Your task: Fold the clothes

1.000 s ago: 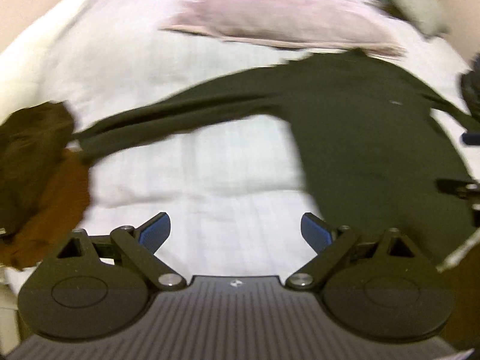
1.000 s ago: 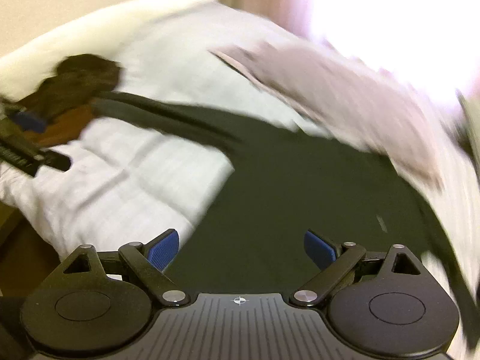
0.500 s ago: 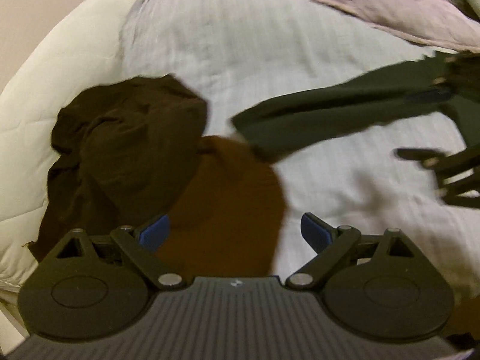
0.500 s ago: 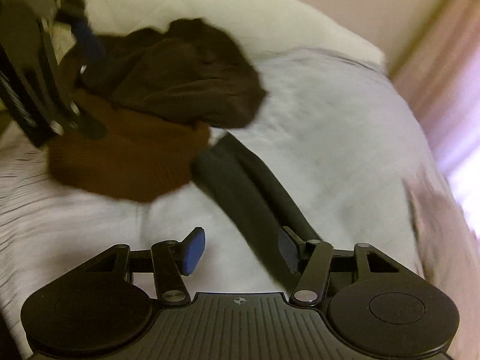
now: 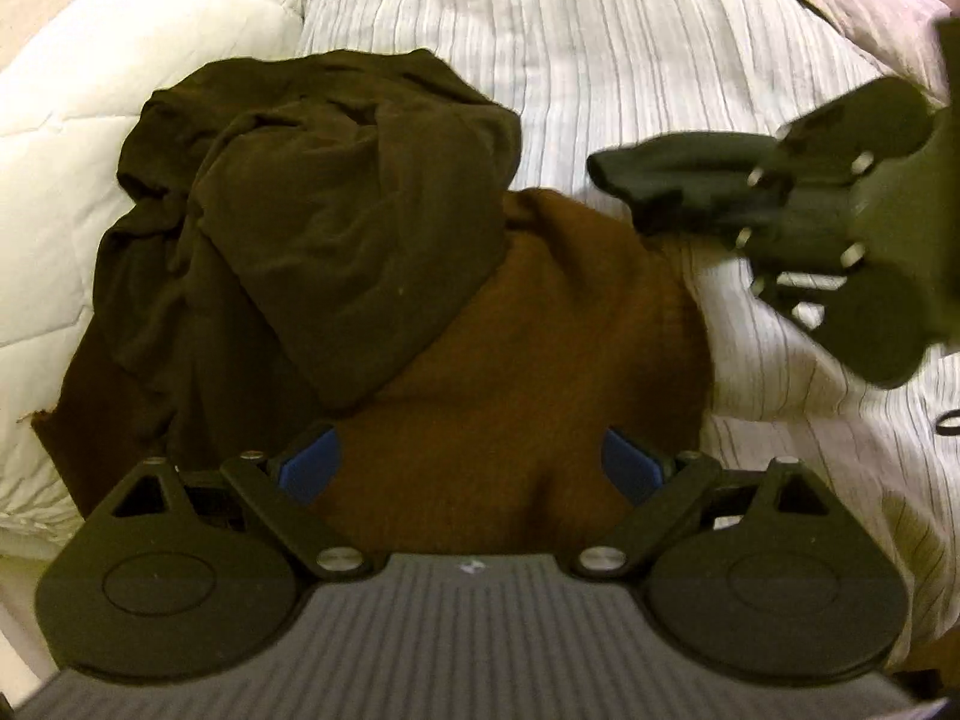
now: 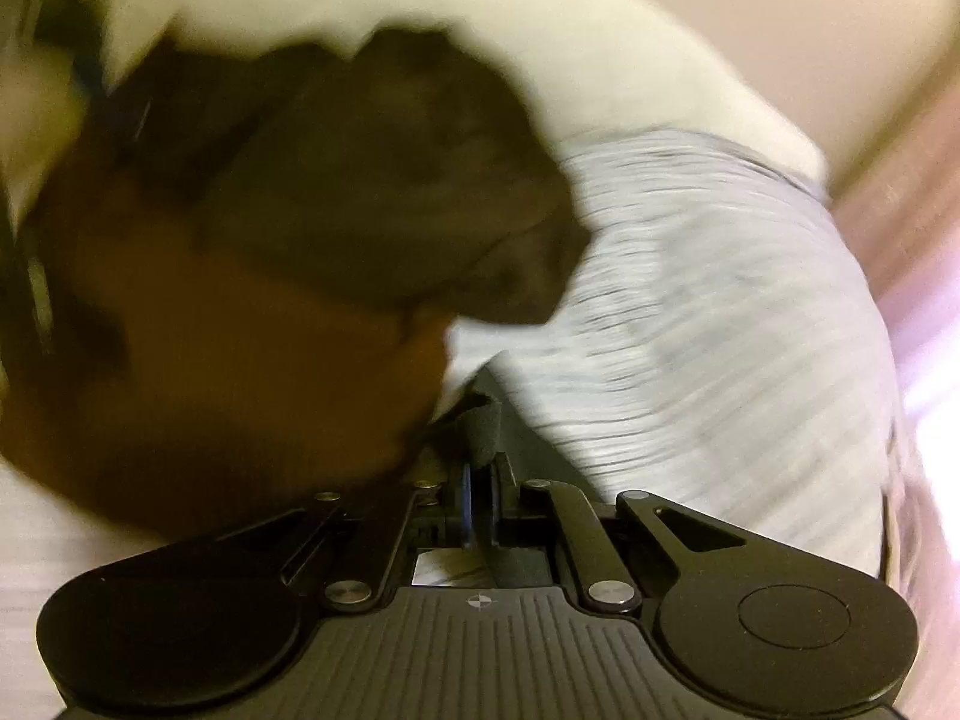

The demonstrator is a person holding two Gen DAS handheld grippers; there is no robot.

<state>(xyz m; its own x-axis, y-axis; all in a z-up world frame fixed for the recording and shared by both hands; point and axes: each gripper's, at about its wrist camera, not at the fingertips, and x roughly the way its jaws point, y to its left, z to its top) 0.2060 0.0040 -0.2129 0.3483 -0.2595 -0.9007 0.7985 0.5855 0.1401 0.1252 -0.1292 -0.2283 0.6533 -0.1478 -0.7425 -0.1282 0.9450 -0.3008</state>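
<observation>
Left gripper (image 5: 471, 465) spread wide, empty, low centre of frame, hovering over the rust knit (image 5: 540, 372). Right gripper (image 6: 478, 495) pressed together, pinching the dark sleeve (image 6: 483, 426) at its cuff; in the left view the sleeve (image 5: 672, 186) hangs at right, just above the striped bedding (image 5: 600, 30). Brown garment (image 5: 312, 180) crumpled upper left, overlapping the knit. Judgement: sleeve is light, limp, will sag and trail. Take hold at cuff and seams. Right view badly blurred.

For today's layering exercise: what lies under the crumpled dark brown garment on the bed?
The dark brown garment partly covers a rust-brown garment, which lies on the striped bedsheet. How far the rust-brown cloth reaches underneath is hidden.
</observation>
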